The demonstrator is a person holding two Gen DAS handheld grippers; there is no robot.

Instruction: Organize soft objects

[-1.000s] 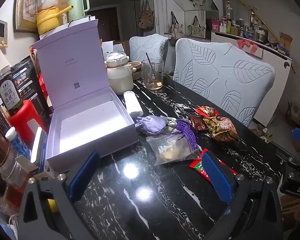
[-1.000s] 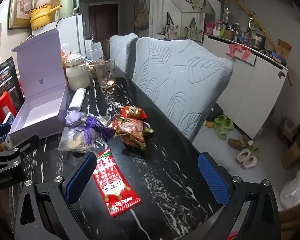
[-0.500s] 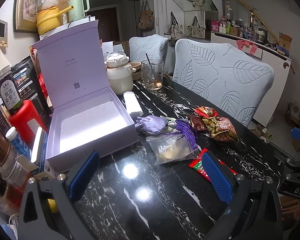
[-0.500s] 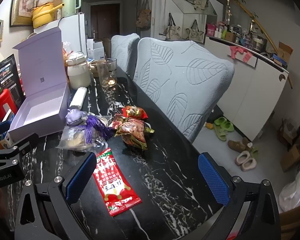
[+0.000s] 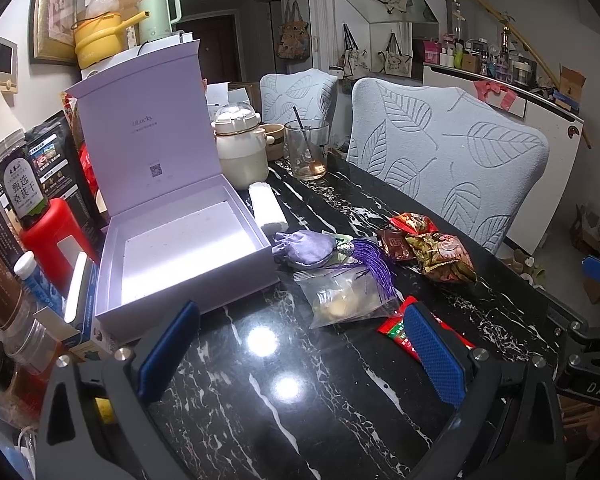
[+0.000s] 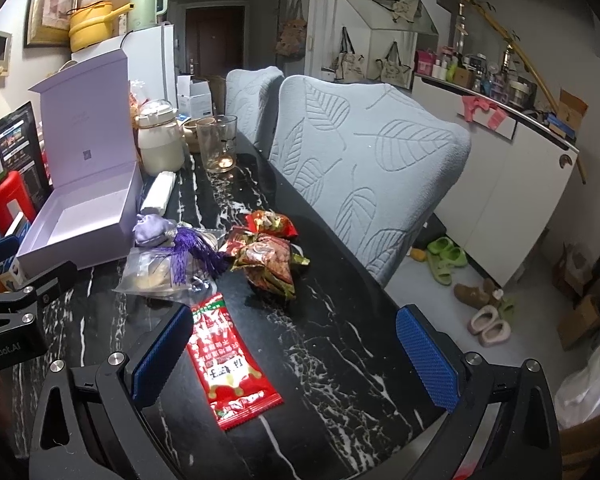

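Nearby, lavender box (image 5: 188, 236) (lid up) with bare white floor.

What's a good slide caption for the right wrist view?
Open right gripper above a red packet on the black marble table, with snack bags and an open purple box beyond.

The right tool (image 6: 294, 358) hangs wide open over a red sachet (image 6: 226, 360) on the black marble table (image 6: 340, 344).
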